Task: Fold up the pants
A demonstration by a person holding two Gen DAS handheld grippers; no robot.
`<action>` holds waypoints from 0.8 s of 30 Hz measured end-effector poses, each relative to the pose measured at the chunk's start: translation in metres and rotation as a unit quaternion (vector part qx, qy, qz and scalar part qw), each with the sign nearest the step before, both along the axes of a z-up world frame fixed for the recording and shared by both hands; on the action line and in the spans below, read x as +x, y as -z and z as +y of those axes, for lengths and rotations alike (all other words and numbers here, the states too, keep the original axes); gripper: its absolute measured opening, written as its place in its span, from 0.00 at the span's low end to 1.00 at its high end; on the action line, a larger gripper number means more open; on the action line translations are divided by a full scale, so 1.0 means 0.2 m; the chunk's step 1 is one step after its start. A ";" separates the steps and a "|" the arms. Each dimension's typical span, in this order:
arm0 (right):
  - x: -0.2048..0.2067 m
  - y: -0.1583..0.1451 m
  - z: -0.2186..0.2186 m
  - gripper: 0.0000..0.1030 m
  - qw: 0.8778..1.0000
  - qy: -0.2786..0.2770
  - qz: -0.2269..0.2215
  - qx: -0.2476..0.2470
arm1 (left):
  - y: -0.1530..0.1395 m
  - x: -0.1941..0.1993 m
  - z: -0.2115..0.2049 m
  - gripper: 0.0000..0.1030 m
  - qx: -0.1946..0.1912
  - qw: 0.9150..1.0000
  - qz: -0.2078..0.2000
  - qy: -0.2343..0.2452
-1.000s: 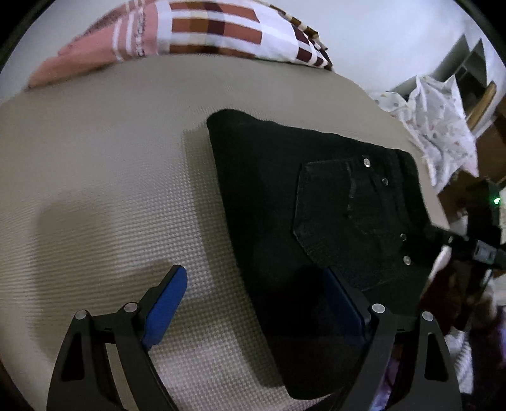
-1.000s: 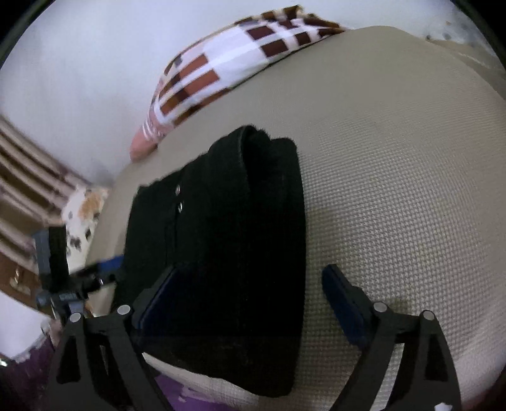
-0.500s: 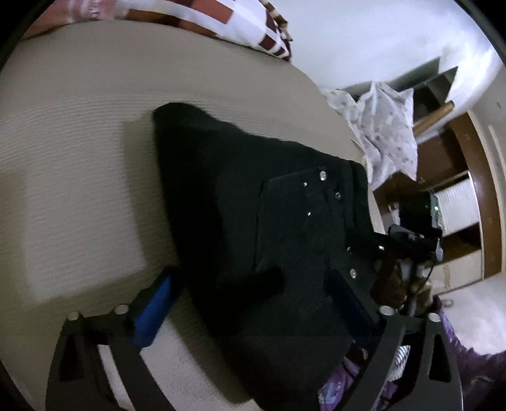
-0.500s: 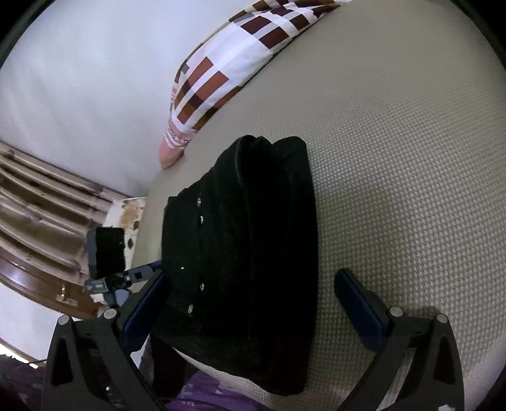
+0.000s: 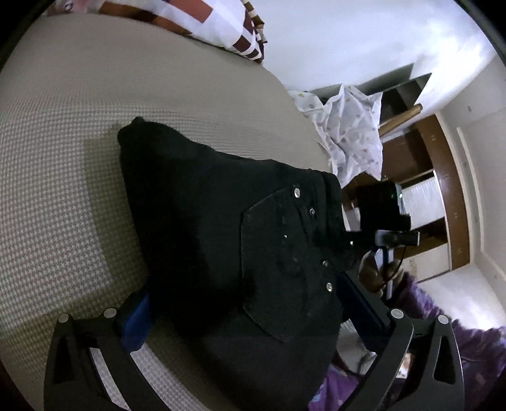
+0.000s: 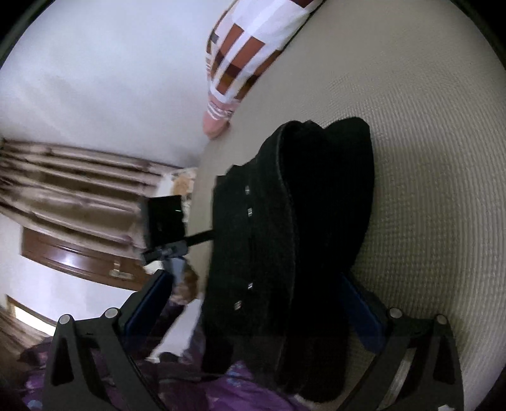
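Lying folded on the bed [image 5: 79, 158], black pants [image 5: 221, 240] form a thick stack, one back pocket [image 5: 284, 268] with metal rivets facing up.

Left gripper [image 5: 253, 313]: fingers [image 5: 139, 319] spread wide, jaws having just been opening; the near end of the pants sits between them, pads not pressing as far as the view shows. Left finger lies against the stack's edge on the bed, right finger beside the pocket edge.

Right gripper [image 6: 256, 313]: fingers [image 6: 360, 313] spread wide; jaws opened over the last second, the stack's near end between them, no squeeze visible. Left finger hangs off the bed edge, right finger on the bed beside the stack.

Pants in right view [image 6: 291, 253]: layered folds seen edge-on, rivets in a row ahead of the left finger.

Checked pillow [image 5: 196, 22]: far beyond the fingers, at the head of the bed.

Spotted cloth [image 5: 351, 132]: beyond the right finger in the left view, off the bed.

Purple fabric [image 6: 221, 392]: below the fingers, off the near bed edge.
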State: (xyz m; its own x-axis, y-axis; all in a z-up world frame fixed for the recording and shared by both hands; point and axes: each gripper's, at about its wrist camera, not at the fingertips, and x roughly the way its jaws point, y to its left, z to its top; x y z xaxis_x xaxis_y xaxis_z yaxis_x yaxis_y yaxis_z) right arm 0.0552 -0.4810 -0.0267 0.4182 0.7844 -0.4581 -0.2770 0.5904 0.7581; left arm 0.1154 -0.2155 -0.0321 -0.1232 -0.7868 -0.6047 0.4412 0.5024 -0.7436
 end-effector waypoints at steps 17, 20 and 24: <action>0.03 0.03 0.04 0.44 0.995 -0.009 0.019 -0.093 | 0.00 -0.03 -0.05 0.99 0.017 1.000 -0.002 0.017; 0.04 0.04 0.03 0.57 0.998 -0.007 0.022 -0.064 | -0.01 -0.04 -0.06 0.99 0.022 0.999 -0.012 0.022; 0.01 0.03 0.08 0.55 0.996 0.006 0.005 -0.089 | -0.02 -0.03 -0.08 0.99 0.031 0.999 -0.001 0.011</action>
